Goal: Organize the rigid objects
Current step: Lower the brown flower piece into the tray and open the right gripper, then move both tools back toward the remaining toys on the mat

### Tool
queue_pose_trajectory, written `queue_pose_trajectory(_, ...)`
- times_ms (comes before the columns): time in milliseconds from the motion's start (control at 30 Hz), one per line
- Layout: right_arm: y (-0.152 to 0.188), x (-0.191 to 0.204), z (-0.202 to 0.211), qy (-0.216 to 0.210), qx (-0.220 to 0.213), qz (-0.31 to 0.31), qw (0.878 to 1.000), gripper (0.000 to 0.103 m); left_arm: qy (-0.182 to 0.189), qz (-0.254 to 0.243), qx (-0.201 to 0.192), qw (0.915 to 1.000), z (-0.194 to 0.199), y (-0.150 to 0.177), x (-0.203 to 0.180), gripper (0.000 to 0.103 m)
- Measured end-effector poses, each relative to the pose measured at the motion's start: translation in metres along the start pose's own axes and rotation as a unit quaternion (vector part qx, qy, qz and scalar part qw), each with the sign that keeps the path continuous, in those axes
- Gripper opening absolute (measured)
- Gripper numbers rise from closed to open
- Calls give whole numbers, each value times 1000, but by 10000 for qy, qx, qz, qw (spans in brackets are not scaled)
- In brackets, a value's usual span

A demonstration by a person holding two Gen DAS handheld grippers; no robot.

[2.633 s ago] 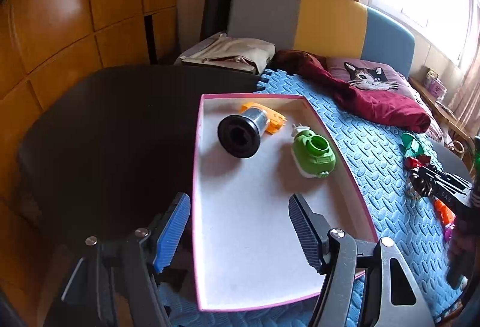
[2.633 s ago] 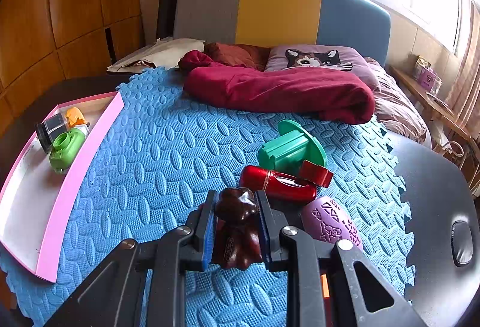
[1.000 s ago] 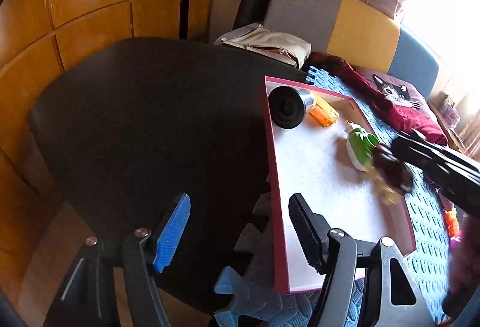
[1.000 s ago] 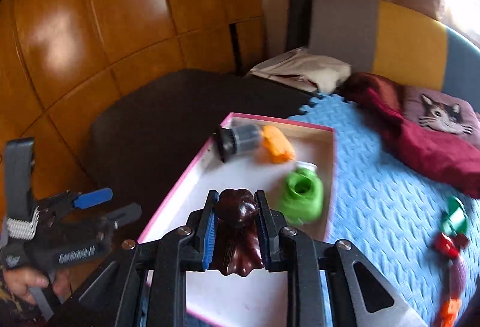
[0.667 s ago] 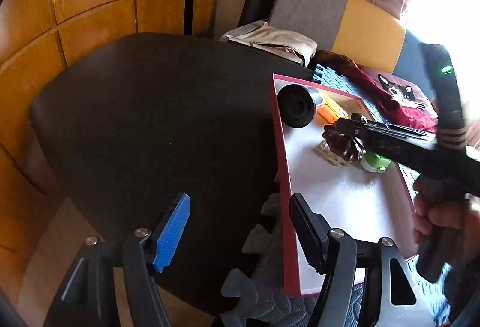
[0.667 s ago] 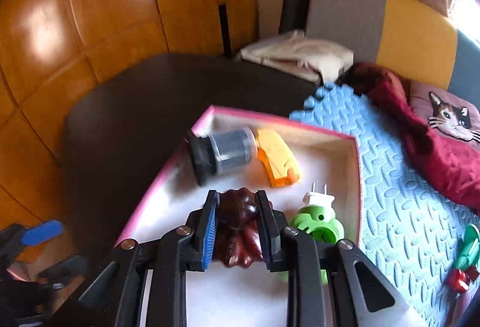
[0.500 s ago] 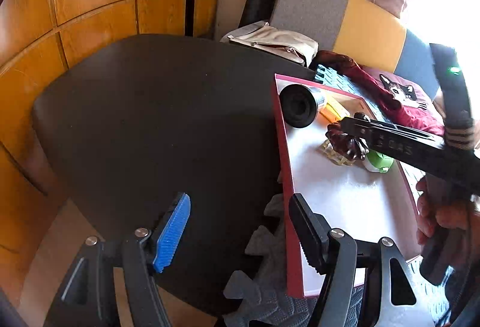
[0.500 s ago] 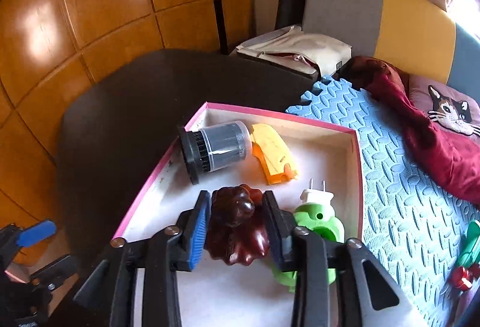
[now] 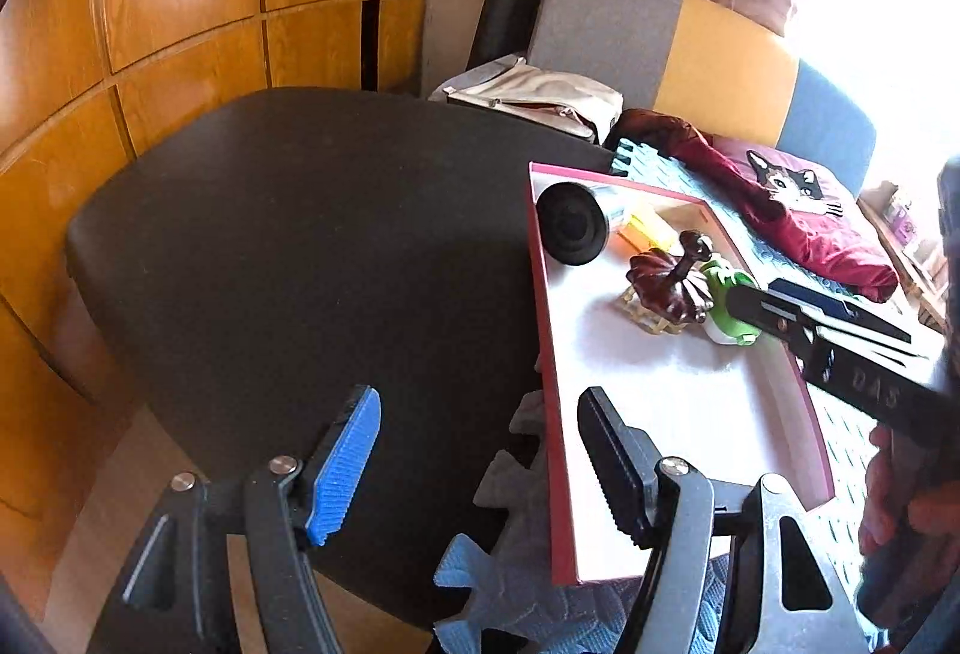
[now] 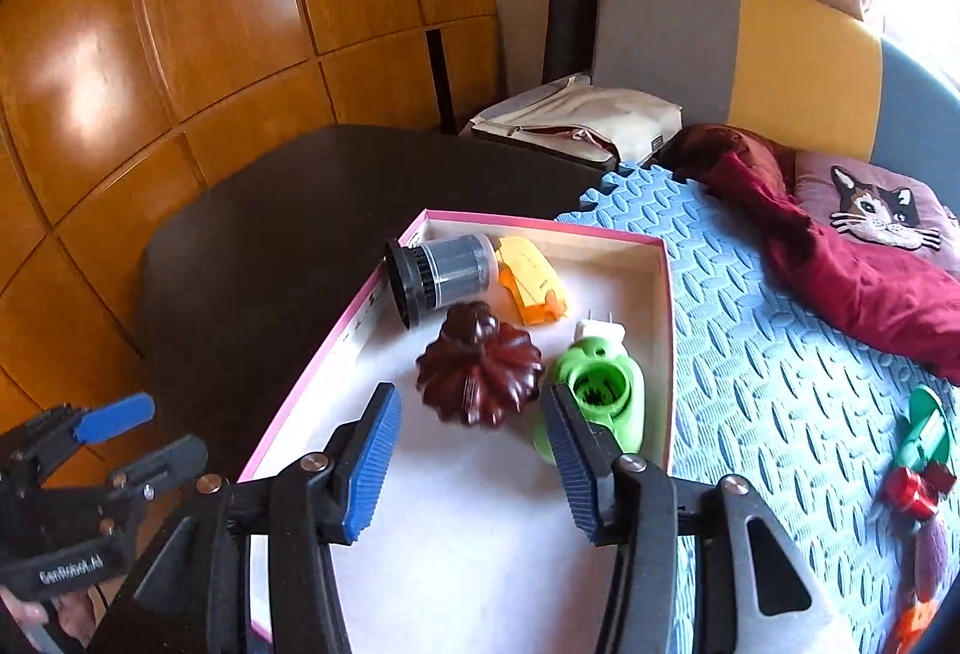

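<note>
Pale base under the brown ornament (image 9: 671,287), left wrist view only.

The wall panels (image 10: 210,24) are glossy varnished wood. The table (image 9: 312,234) is matt black. The mat (image 10: 750,354) is blue foam with a raised pattern. The tray (image 10: 336,348) looks like cardboard, pink outside, matt white inside. The brown ornament (image 10: 480,378) is glossy. The green plug (image 10: 600,396) and orange piece (image 10: 534,282) look like smooth plastic. The gripper pads (image 10: 372,474) are ribbed.
</note>
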State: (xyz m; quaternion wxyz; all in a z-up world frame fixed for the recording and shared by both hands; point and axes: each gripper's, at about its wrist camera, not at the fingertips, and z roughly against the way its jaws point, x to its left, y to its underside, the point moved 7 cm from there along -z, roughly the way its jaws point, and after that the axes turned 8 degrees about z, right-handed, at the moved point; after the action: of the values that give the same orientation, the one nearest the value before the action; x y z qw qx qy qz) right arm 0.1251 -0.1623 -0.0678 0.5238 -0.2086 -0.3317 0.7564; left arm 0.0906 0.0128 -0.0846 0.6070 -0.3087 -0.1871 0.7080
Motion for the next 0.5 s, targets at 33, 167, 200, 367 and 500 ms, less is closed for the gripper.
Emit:
queue_pose_trajectory(33,3,0,4,12,-24,-14,10000,50,13,-18,-16,10000,2,0,-1,69)
queue_pose_trajectory(167,9,-1,18,96,-117,-13,9999,50,45,-107,-71,9999,9,2,-7,69)
queue_pose_trajectory(200,10,-1,22,117,-133,-7,9998,51,55,-130,-83,9999,11,1,-9,69)
queue_pose_trajectory(367,17,-10,43,252,-238,15,9994,51,103,-252,-105,9996,16,3,-18,69)
queue_pose_trajectory(500,28,-26,57,398,-234,-19,9989,51,135,-353,-109,9992,19,3,-26,69)
